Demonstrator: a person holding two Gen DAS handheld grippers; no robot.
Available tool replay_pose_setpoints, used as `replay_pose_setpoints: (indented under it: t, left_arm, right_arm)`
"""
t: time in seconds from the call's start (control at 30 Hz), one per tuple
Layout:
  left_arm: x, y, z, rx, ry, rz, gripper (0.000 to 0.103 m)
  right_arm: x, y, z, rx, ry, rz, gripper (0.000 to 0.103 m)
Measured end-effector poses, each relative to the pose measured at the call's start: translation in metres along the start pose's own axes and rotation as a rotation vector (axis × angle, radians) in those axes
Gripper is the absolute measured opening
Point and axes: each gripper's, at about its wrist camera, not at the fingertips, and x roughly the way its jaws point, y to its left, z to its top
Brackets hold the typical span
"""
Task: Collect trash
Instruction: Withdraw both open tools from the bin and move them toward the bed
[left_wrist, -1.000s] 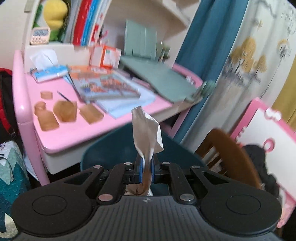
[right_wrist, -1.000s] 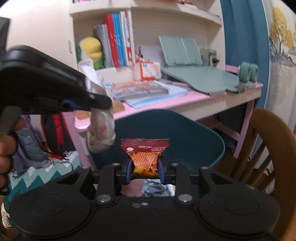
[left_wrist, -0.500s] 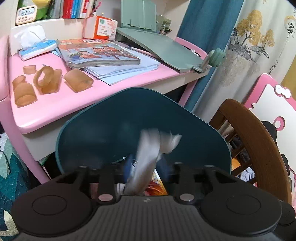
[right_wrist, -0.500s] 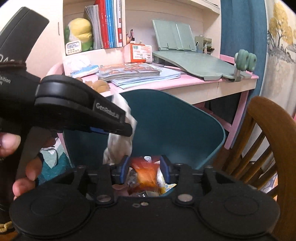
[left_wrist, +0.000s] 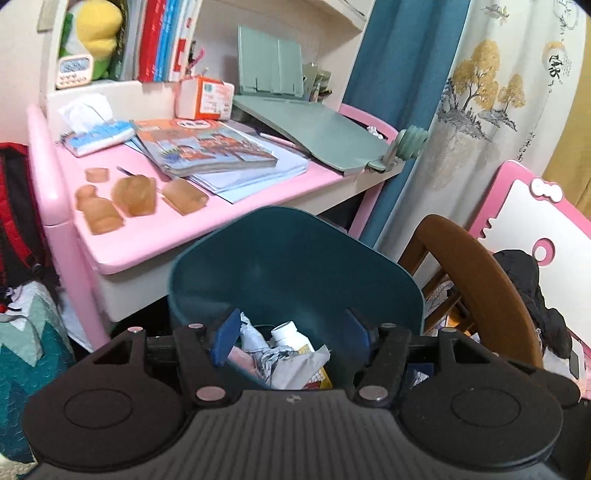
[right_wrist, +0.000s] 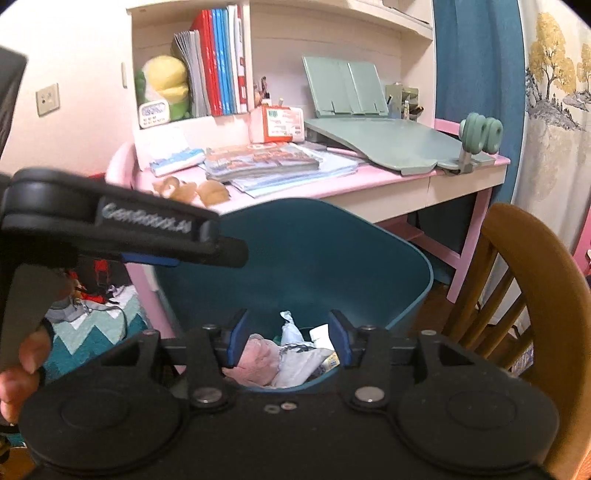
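Observation:
A dark teal trash bin (left_wrist: 288, 266) stands in front of the pink desk, and both grippers hover over its mouth. Inside it lie crumpled paper (left_wrist: 291, 363), a white bottle (left_wrist: 286, 330) and a pink wad (right_wrist: 258, 356). My left gripper (left_wrist: 291, 332) has its jaws opening, with nothing between the blue pads. In the right wrist view it shows from the side as the left gripper (right_wrist: 232, 253), held by a hand. The jaws of my right gripper (right_wrist: 288, 339) are opening too, and its pads hold nothing. The bin (right_wrist: 303, 251) fills the middle of that view.
The pink desk (left_wrist: 110, 254) behind the bin carries books (left_wrist: 207, 147), a tissue pack (left_wrist: 96, 133), brown peel-like pieces (left_wrist: 136, 195) and a green book stand (left_wrist: 314, 125). A wooden chair (right_wrist: 535, 280) stands close on the right. A red backpack (left_wrist: 18, 221) and patterned cloth lie at the left.
The left gripper let go of the crumpled paper and the right let go of the orange snack packet. Both dropped into the bin, and both jaws have spread apart.

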Motion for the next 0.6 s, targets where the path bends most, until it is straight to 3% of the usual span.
replay_pose_setpoints:
  t: [0.3, 0.4, 0.6]
  left_arm:
    - [-0.081, 0.016, -0.019, 0.003, -0.057, 0.033, 0.062]
    - [-0.108, 0.028, -0.029, -0.008, -0.075, 0.050, 0.070]
    - [-0.163, 0.062, -0.054, -0.027, -0.103, 0.104, 0.075]
  right_arm:
    - [-0.048, 0.037, 0.005, -0.028, -0.048, 0.080, 0.048]
    - [-0.061, 0.054, 0.005, -0.042, -0.063, 0.122, 0.049]
    - [-0.075, 0.098, -0.001, -0.068, -0.065, 0.228, 0.049]
